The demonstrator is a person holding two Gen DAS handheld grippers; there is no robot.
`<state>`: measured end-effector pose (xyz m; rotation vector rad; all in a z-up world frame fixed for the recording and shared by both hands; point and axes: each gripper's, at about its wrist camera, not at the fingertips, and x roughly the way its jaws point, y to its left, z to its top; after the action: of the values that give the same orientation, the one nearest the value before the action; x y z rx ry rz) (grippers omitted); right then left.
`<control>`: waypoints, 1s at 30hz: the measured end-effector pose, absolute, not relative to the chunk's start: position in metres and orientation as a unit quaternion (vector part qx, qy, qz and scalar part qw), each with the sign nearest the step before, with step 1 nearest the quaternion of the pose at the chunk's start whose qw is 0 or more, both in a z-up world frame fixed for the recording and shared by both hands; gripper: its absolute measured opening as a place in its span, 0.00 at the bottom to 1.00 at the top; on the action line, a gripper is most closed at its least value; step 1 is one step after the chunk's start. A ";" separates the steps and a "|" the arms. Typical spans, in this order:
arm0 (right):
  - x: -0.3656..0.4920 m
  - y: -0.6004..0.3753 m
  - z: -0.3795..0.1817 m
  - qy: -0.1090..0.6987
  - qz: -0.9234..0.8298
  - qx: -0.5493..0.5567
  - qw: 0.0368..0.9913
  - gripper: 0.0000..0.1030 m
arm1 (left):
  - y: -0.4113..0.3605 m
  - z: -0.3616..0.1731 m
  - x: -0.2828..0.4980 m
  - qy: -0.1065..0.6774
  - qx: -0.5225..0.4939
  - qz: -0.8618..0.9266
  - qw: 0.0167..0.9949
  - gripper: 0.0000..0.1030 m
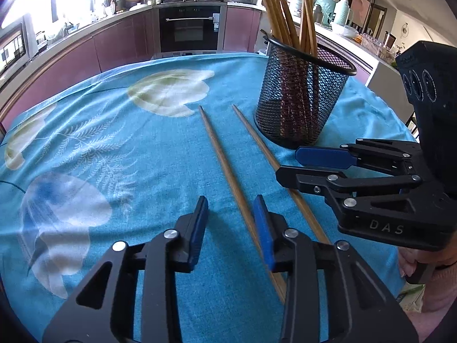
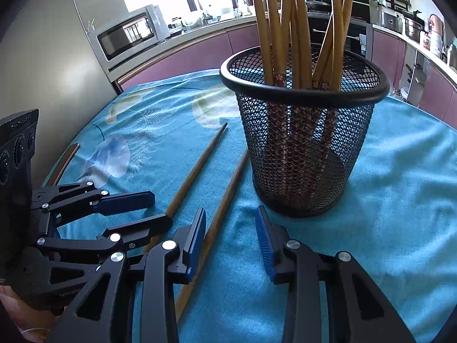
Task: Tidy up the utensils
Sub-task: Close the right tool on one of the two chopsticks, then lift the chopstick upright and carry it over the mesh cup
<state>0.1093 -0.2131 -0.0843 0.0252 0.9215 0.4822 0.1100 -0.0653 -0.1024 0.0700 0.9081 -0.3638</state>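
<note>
Two loose chopsticks lie side by side on the blue cloth (image 1: 142,131), tips pointing away toward the kitchen. The left chopstick (image 1: 225,165) runs up between the left gripper's (image 1: 231,228) blue pads, closer to the right-hand pad; there is cloth showing either side of it, so the jaws stand partly open and grip nothing. The right chopstick (image 1: 257,134) passes under the right gripper (image 1: 288,163), which reaches in from the right edge of the left wrist view with its two fingers stacked one above the other.

From the right wrist view, that same right gripper (image 2: 231,237) has its jaws partly apart over bare cloth. The nearer chopstick (image 2: 225,200) slips just past the outside of its left pad, not between the pads. The left gripper (image 2: 160,208) sits low at the left, its lower finger lying across the farther chopstick (image 2: 197,168).

Just beyond the sticks stands the black mesh cup (image 2: 302,154), upright, close to the right chopstick, with a bundle of chopsticks (image 2: 285,28) fanning out of it. Behind the table: purple cabinets, an oven (image 1: 190,28) and a microwave (image 2: 128,37).
</note>
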 end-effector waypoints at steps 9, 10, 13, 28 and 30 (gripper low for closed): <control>0.111 -0.206 -0.085 0.436 0.221 -0.004 0.872 0.32 | -0.067 -0.104 0.121 0.437 0.040 -0.169 0.883 0.33; 0.111 -0.205 -0.085 0.436 0.219 -0.005 0.873 0.31 | -0.067 -0.104 0.122 0.437 0.039 -0.169 0.883 0.33; 0.113 -0.205 -0.086 0.437 0.219 -0.005 0.873 0.28 | -0.067 -0.104 0.125 0.438 0.034 -0.169 0.882 0.28; 0.109 -0.215 -0.087 0.445 0.245 0.042 0.860 0.07 | -0.057 -0.103 0.122 0.446 -0.003 -0.177 0.877 0.08; 0.106 -0.216 -0.085 0.443 0.247 0.043 0.861 0.06 | -0.056 -0.103 0.119 0.446 -0.004 -0.179 0.877 0.08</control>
<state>0.1058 -0.2163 -0.0853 0.0905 0.9285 0.5175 0.1186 -0.0563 -0.1035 -0.0081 0.9309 -0.3724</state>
